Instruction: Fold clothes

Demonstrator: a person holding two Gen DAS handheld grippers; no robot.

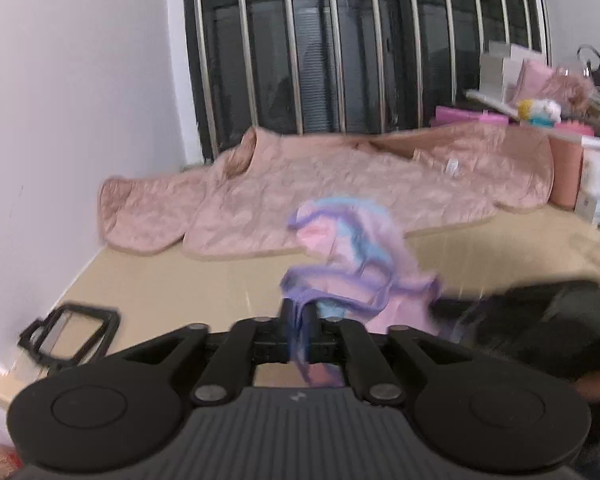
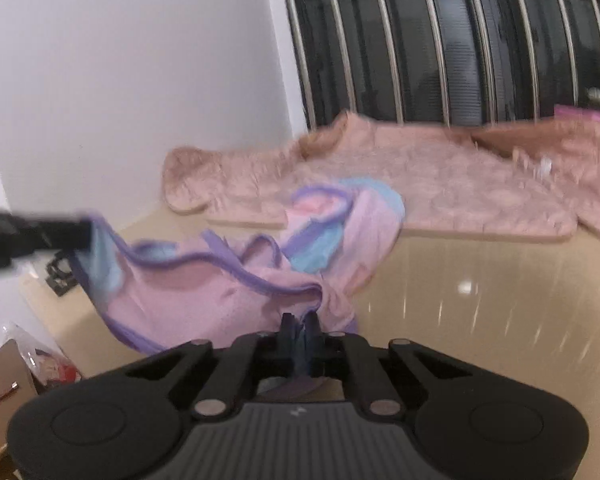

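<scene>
A small pink garment [image 1: 364, 264] with purple trim and blue patches hangs bunched above the beige surface [image 1: 160, 284]. My left gripper [image 1: 299, 312] is shut on its purple hem, cloth pinched between the two black fingers. In the right wrist view the same garment [image 2: 220, 280] stretches from my right gripper [image 2: 300, 326], shut on another stretch of the hem, over to the left gripper [image 2: 80, 234] at the left edge. Both views are blurred.
A quilted pink jacket [image 1: 340, 188] lies spread along the back under a barred dark window [image 1: 360, 48]. Boxes and bags [image 1: 560, 120] are piled at the right. A black frame [image 1: 72, 330] lies at the left front, by the white wall [image 1: 60, 100].
</scene>
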